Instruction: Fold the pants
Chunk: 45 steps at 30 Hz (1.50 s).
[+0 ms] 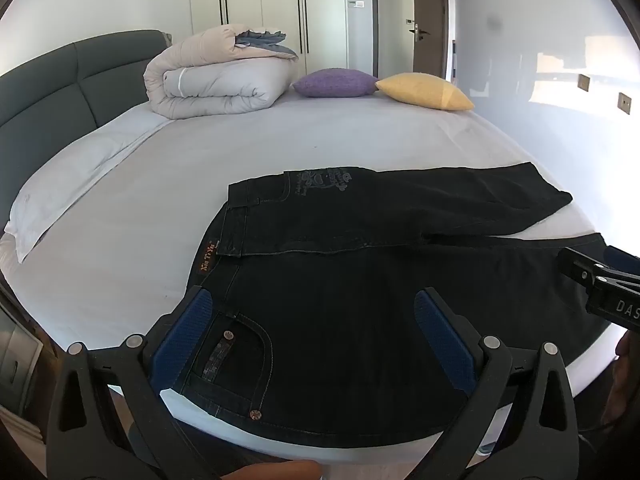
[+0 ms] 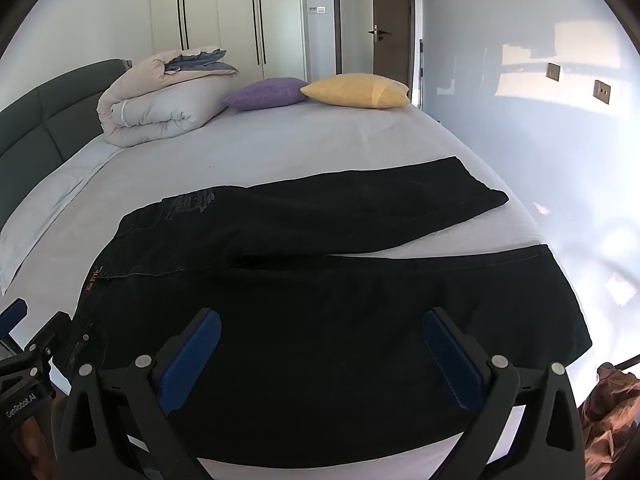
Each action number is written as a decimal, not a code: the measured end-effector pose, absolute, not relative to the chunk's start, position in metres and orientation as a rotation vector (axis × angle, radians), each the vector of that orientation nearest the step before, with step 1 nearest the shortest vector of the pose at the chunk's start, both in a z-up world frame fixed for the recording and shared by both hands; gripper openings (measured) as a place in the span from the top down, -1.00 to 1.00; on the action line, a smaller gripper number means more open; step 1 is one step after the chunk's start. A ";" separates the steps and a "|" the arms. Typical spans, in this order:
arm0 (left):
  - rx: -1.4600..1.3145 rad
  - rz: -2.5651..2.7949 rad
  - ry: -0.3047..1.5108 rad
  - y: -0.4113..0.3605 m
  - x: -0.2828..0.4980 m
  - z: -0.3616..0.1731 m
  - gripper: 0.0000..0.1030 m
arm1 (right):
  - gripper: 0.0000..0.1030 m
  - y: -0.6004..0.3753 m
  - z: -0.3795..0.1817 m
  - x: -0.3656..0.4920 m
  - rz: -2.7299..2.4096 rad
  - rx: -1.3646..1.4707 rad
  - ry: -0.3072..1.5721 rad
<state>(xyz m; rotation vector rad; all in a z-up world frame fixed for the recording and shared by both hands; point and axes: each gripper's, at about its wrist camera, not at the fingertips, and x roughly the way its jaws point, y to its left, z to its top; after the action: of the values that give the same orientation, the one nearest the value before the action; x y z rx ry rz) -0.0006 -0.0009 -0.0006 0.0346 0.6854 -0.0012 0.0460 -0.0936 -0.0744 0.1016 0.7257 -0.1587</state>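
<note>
The big bed (image 1: 280, 140) is the flat place for this job, and its pale sheet gives lots of room. The other big things sit far back, out of the way — a rolled-up quilt (image 1: 220, 72) by the dark headboard (image 1: 60, 84), then a purple cushion (image 1: 334, 83) and a yellow cushion (image 1: 424, 90) side by side, and a white pillow (image 1: 68, 184) along the left edge. The black pants (image 1: 360, 280) lie flat on the near part of the bed, close to the edge where the person stands, so both tools can reach them. The waist is on the left and the legs run off to the right. The two legs are spread a little, with a thin strip of sheet showing between them near the ends, so I think no fold has been made yet. The near back pocket (image 1: 236, 360) faces up, just under the left tool. The left tongs (image 1: 312, 340) hang over the waist end, tipped down toward the cloth, spread wide with nothing in them. The right tongs (image 2: 320, 360) hang over the near leg — also tipped down, also spread wide and holding nothing. I cannot tell if either one touches the cloth. It looks like each is lined up to grab the near side.
</note>
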 end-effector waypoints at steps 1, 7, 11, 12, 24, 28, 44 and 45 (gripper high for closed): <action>0.035 -0.001 0.686 -0.001 -0.001 -0.001 -1.00 | -1.00 -0.093 -0.076 0.046 -0.158 0.101 0.725; 0.034 -0.001 0.688 0.003 0.003 -0.006 -1.00 | -1.00 -0.095 -0.074 0.048 -0.157 0.102 0.727; 0.035 -0.001 0.689 0.004 0.003 -0.008 -1.00 | -1.00 -0.095 -0.075 0.048 -0.157 0.103 0.728; 0.035 0.000 0.690 0.005 0.003 -0.009 -1.00 | -1.00 -0.095 -0.076 0.048 -0.157 0.103 0.729; 0.035 0.001 0.694 0.006 0.005 -0.016 -1.00 | -1.00 -0.088 -0.080 0.048 -0.155 0.101 0.731; 0.035 0.001 0.696 0.006 0.005 -0.017 -1.00 | -1.00 -0.089 -0.079 0.048 -0.156 0.101 0.731; 0.035 -0.001 0.700 0.006 0.004 -0.023 -1.00 | -1.00 -0.091 -0.082 0.047 -0.154 0.100 0.736; 0.034 -0.002 0.700 0.007 0.004 -0.025 -1.00 | -1.00 -0.090 -0.083 0.046 -0.154 0.100 0.736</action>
<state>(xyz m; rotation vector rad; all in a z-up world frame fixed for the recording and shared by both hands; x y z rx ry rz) 0.0038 0.0070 -0.0251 0.0344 0.6998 -0.0017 0.0464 -0.0900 -0.0828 0.0997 0.7360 -0.1543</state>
